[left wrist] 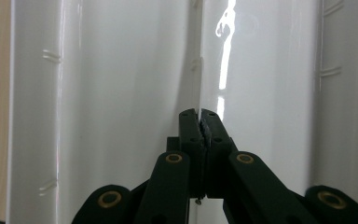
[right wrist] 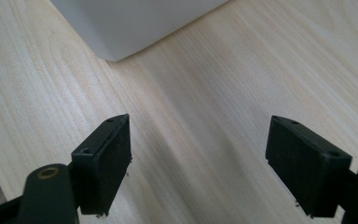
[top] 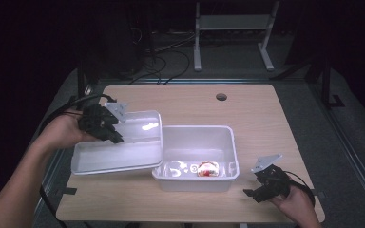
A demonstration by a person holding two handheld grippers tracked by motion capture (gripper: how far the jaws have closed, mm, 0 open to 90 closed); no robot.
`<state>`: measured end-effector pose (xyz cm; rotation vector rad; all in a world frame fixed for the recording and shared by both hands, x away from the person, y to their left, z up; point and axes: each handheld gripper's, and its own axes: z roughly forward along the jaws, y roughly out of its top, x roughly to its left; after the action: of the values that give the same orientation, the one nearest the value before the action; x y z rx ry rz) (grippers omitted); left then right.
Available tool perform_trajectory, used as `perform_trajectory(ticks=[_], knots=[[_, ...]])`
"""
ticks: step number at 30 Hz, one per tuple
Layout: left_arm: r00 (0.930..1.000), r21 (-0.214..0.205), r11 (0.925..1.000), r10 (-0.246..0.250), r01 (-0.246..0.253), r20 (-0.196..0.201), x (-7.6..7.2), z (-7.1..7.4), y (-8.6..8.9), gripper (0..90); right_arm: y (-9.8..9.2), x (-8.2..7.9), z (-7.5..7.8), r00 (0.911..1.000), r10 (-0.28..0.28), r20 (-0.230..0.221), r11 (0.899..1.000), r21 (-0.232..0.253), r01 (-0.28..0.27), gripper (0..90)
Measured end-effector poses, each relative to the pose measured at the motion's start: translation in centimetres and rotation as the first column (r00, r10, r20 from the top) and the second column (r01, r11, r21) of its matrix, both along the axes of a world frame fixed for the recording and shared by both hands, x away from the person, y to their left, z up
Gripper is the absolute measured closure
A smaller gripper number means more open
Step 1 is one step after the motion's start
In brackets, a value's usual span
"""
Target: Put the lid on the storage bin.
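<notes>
Left gripper (top: 105,124), centre-left of frame: clamped on white lid (top: 123,147) rim, lid tilted beside open bin (top: 197,157), probably for fitting. Right gripper (top: 266,183), lower right: jaws spread, empty, apparently on standby.

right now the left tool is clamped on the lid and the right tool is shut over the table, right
Not quite: the right tool is open, its jaws wide apart over the table, as the right gripper view shows. The left tool is indeed clamped on the lid.
</notes>
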<state>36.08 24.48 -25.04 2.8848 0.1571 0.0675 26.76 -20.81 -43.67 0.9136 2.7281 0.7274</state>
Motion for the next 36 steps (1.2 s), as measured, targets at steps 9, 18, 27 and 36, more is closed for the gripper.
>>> perform_trajectory(ticks=[9,18,27,36], knots=[[0.9982,0.007,0.9982,-0.060,0.060,-0.009,0.4,0.2,-4.0,89.1,-0.2,0.0,0.1,1.0000,-0.007,0.005,1.000,0.006,0.007,21.7],[0.9942,-0.011,0.9950,-0.100,0.099,-0.040,0.7,-0.4,-8.6,89.1,-0.3,-0.1,0.2,0.9999,-0.009,0.011,1.000,0.008,0.009,21.7],[0.9936,-0.028,0.9943,-0.104,0.103,-0.044,1.2,-1.3,-12.0,89.1,-0.6,-0.2,0.3,0.9997,-0.018,0.016,1.000,0.013,0.018,21.7],[0.9929,-0.031,0.9943,-0.104,0.102,-0.059,1.7,-2.4,-14.2,89.1,-1.0,-0.2,0.5,0.9994,-0.026,0.024,0.999,0.022,0.026,21.3]])
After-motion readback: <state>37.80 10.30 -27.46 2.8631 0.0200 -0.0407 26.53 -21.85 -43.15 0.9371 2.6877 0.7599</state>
